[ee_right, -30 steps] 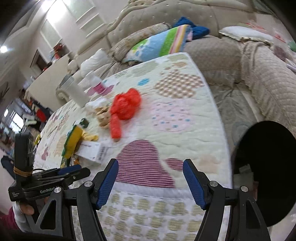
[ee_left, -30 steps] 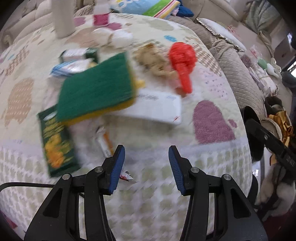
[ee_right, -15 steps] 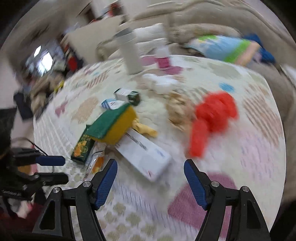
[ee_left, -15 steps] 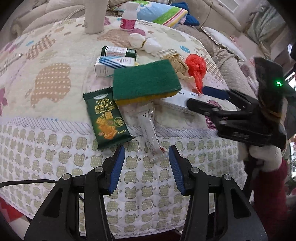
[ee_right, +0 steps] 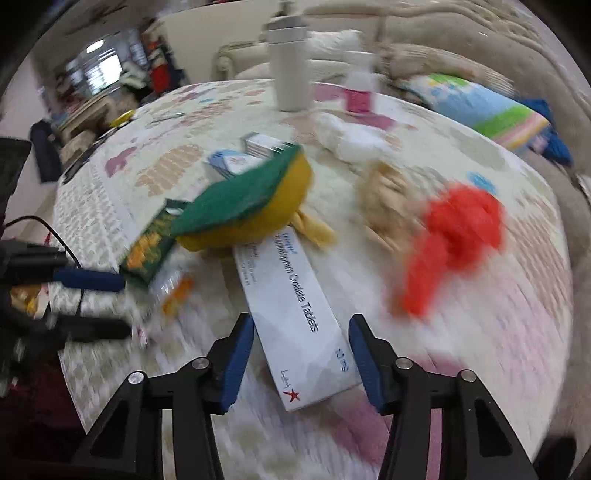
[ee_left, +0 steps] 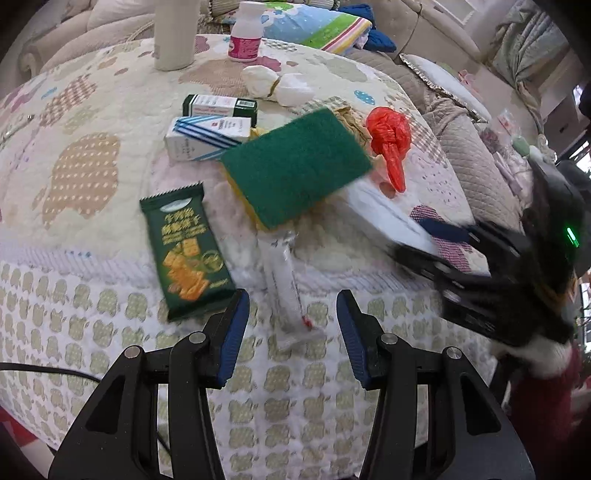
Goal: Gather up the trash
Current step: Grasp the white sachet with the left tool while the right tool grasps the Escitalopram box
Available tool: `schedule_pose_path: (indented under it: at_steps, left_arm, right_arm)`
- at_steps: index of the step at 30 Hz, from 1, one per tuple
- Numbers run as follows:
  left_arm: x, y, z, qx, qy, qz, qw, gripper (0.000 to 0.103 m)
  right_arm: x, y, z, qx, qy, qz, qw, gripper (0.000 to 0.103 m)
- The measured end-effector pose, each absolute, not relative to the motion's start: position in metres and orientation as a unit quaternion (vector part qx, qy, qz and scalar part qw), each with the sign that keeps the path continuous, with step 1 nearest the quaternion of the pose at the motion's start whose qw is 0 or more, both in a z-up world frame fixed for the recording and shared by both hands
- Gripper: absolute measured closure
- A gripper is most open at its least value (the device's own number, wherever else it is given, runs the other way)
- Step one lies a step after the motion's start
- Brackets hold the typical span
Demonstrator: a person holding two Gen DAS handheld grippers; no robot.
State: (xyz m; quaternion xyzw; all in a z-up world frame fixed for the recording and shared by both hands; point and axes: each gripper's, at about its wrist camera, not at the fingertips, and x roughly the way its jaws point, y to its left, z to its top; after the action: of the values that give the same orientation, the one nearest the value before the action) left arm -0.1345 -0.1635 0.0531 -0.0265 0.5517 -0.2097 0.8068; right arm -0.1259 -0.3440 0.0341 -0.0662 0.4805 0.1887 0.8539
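Two hand-held grippers were over the quilted desk point(ee_left: 92, 236). Right hand-held gripper point(ee_right: 301, 347) had just been closing; its jaws straddled the end of a white tablet box point(ee_right: 295, 310) lying under a green-yellow sponge point(ee_right: 243, 203), pads not quite pressing. Left hand-held gripper point(ee_left: 291, 328) sat released over a clear wrapper point(ee_left: 284, 288), beside a green cracker packet point(ee_left: 184, 251).

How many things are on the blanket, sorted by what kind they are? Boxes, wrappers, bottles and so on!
Boxes: 3 (white tablet box, blue-striped box, green-and-white box)
Wrappers: 2 (green cracker packet, clear wrapper)
Sponges: 1 (green and yellow)
Tied bags: 2 (red, white)
Crumpled tan scraps: 1
Containers: 2 (small bottle, tall cream cup)
Total: 11
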Motion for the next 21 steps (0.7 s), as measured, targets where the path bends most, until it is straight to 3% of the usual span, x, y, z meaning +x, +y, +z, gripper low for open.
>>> schedule_pose_path:
  at_steps: [8,10,12,14,15,21]
  left_arm:
    - [-0.118,-0.190,0.031,0.012,0.544,-0.194,0.816,0.058]
    - [-0.118,-0.190,0.031,0.014,0.541,-0.194,0.818,0.081]
    - [-0.118,-0.188,0.031,0.007,0.545,-0.197,0.815,0.088]
    - [-0.120,-0.187,0.036,-0.002,0.548,-0.209,0.810,0.089]
    - [-0.123,-0.188,0.040,-0.001,0.544,-0.213,0.812,0.090]
    - [-0.137,-0.206,0.069,-0.011,0.525,-0.252,0.813,0.090]
  right_arm:
    - [-0.171,-0.397,0.033,0.016,0.492,0.099,0.865,0.049]
    - [-0.168,-0.392,0.027,0.016,0.494,0.093,0.864,0.045]
    - [-0.166,-0.383,0.024,0.000,0.477,0.091,0.874,0.044]
    - [-0.164,-0.377,0.023,-0.016,0.466,0.082,0.881,0.048]
    - [-0.163,-0.379,0.024,-0.009,0.465,0.078,0.882,0.057]
    - [-0.174,-0.397,0.046,0.036,0.439,0.079,0.894,0.058]
